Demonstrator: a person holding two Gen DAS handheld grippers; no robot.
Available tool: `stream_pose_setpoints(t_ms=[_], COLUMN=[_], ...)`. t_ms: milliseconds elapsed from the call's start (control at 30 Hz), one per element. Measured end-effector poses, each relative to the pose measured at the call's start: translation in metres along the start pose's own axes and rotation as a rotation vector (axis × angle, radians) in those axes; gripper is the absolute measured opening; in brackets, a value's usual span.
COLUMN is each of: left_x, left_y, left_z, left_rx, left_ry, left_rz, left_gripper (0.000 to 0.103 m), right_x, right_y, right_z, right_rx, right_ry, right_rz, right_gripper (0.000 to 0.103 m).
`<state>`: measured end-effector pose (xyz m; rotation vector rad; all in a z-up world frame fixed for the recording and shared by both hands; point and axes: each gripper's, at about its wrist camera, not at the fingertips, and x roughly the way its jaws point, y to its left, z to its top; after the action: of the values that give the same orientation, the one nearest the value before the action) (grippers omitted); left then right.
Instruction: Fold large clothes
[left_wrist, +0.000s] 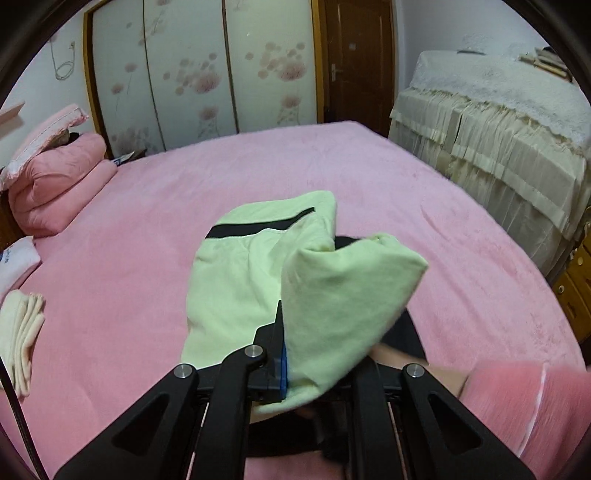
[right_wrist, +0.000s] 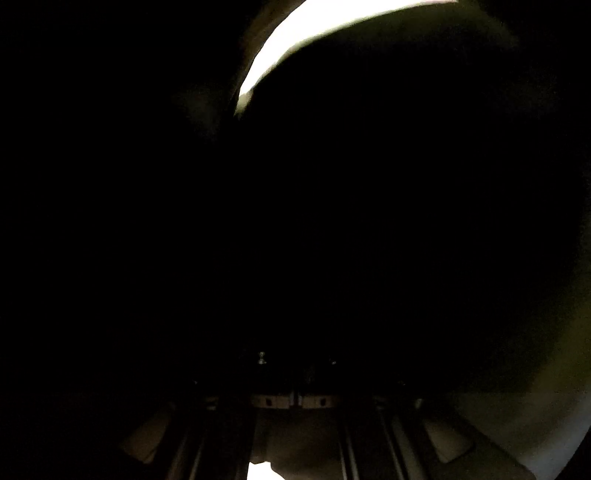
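A light green garment (left_wrist: 243, 280) with a black stripe lies on the pink bed (left_wrist: 147, 236) in the left wrist view. My left gripper (left_wrist: 291, 354) is shut on a fold of the green garment and lifts that flap (left_wrist: 343, 291) over the flat part. The right finger is hidden under the cloth. A hand in a pink sleeve (left_wrist: 517, 402) shows at the lower right. The right wrist view is almost black, covered by cloth; only a bright sliver (right_wrist: 295, 40) shows at the top. The right gripper's fingers cannot be made out.
A folded pink quilt and pillow (left_wrist: 59, 177) sit at the bed's far left. Folded cream cloth (left_wrist: 22, 332) lies at the left edge. A cream-covered cabinet (left_wrist: 498, 147) stands right of the bed. A wardrobe (left_wrist: 207, 66) and wooden door (left_wrist: 358, 59) stand behind.
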<state>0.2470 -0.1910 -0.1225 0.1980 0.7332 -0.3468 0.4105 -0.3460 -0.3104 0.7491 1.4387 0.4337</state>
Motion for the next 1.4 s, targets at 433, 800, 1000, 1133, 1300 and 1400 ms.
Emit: stream_pose_setpoints(t_ms=[433,800,1000,1133,1300,1400], left_x=[0.035,0.061,0.04,0.022,0.012,0.014], left_y=[-0.065,-0.106,-0.065,-0.033,-0.002,0.0], left_z=[-0.03,-0.12,-0.116,-0.113,-0.115,-0.112], left_rx=[0.069,0.152,0.036,-0.03,-0.092,-0.14], left_ry=[0.107,0.525,0.52,0.471,0.478,0.482], left_rz=[-0.144,-0.31,-0.261,-0.204,-0.141,-0.122], left_gripper=[0.011,0.075,0.08,0.086,0.087,0.087], right_x=[-0.214,-0.259,-0.213,-0.195,-0.169,-0.14], right_y=[-0.115,-0.17,-0.145,-0.137,-0.082,-0.056], right_z=[0.035,-0.031,-0.073,-0.088,-0.095,-0.094], right_rx=[-0.079,0.068,0.051,0.031,-0.032,-0.101], right_ry=[-0.435,-0.314,-0.205,-0.225,-0.298,-0.256], right_rz=[-0.389,-0.096,-0.085,-0.157,-0.153,-0.244], right_gripper=[0.003,0.012,0.04,0.041,0.04,0.04])
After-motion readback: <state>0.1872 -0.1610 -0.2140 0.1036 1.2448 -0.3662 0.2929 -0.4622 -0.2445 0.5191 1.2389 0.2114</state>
